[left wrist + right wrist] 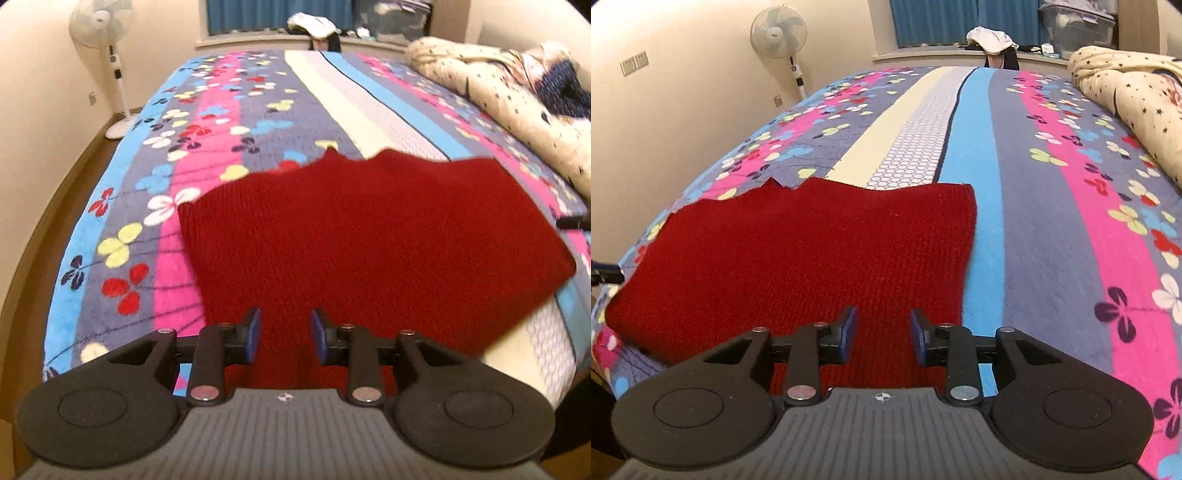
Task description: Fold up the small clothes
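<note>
Red knit garment (pixel 369 236) (pixel 798 254) lies flat on the bed (pixel 258 110) (pixel 1052 184) with the floral striped cover, near its front edge, far edge jagged. Cream star-print duvet (pixel 498 96) (pixel 1137 99) bunched at the right side. Standing fan (pixel 107 44) (pixel 783 40) by the wall. Left claw (pixel 286 334) open, nothing gripped, low over the knit's near edge. Right claw (pixel 883 334) open too, over the near right part

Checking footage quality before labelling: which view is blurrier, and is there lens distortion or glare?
Left wrist view: the red knit garment and floral striped bedspread are motion-smeared. Right wrist view: sharper, knit ribs visible on the garment. Both: fisheye bending of the bed edges, warm indoor light, no glare.
</note>
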Tool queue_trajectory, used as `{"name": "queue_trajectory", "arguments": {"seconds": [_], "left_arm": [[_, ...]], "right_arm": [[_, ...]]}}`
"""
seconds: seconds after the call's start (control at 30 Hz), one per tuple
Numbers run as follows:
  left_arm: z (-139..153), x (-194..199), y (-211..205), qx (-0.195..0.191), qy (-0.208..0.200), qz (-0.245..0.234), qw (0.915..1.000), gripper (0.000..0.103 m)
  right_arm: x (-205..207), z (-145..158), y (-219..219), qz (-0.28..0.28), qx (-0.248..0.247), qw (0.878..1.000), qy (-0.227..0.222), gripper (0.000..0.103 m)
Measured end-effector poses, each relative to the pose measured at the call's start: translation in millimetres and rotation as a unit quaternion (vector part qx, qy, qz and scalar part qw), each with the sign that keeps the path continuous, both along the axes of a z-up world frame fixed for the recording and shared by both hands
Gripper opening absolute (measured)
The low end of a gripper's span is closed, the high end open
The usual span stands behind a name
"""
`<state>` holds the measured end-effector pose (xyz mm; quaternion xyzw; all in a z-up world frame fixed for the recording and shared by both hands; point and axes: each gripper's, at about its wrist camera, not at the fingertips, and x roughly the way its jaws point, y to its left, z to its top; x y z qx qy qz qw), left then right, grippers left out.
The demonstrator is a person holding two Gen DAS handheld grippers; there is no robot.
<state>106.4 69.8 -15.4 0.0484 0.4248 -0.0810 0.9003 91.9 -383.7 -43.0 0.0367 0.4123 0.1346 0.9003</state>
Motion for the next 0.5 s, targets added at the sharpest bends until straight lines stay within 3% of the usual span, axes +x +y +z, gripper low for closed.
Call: {"name": "queue_trajectory", "arguments": {"seconds": [0.23, 0.5], "left_arm": [[2, 25, -12, -0.026, -0.008, 0.044, 0.9987, 0.033], [-2, 39, -27, -0.027, -0.004, 0.045, 0.9986, 0.033]], "right_arm": [[16, -1, 18, -0.019, -0.011, 1.0, -0.011, 0.036], [26, -3, 17, -0.05, -0.009, 0.999, -0.017, 0.043]]}}
